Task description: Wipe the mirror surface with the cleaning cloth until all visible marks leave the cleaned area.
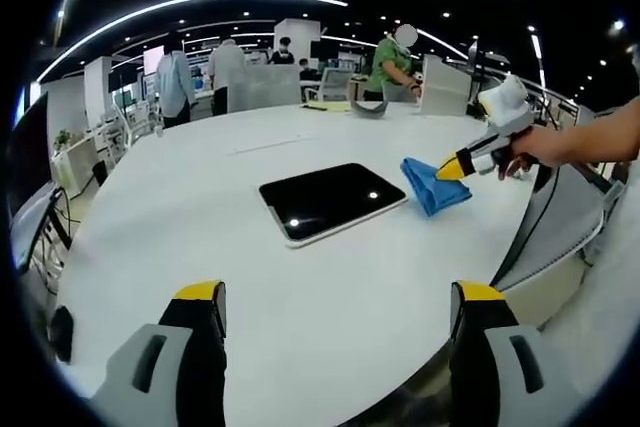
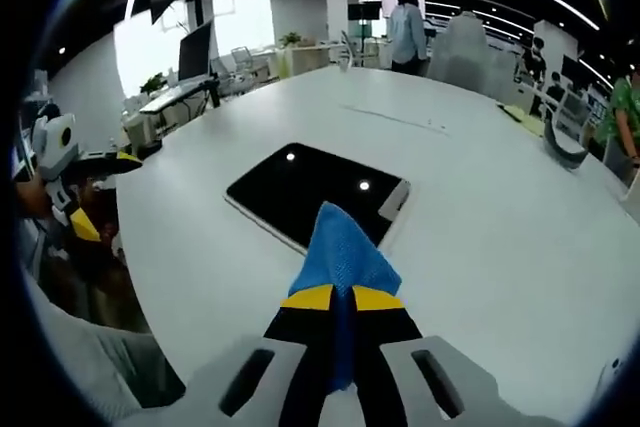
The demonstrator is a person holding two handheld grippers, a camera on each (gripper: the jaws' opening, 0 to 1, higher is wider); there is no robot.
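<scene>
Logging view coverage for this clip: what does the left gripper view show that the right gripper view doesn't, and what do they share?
Left gripper view alone: the left claw open over the white table, holding nothing, the right claw seen from the side with the person's hand on it, and a person in green standing behind.

Right gripper view alone: a close look at the right claw shut on the blue cloth, and a monitor on a far desk.

Both: the table, the dark mirror lying flat, and the cloth at its edge.
</scene>
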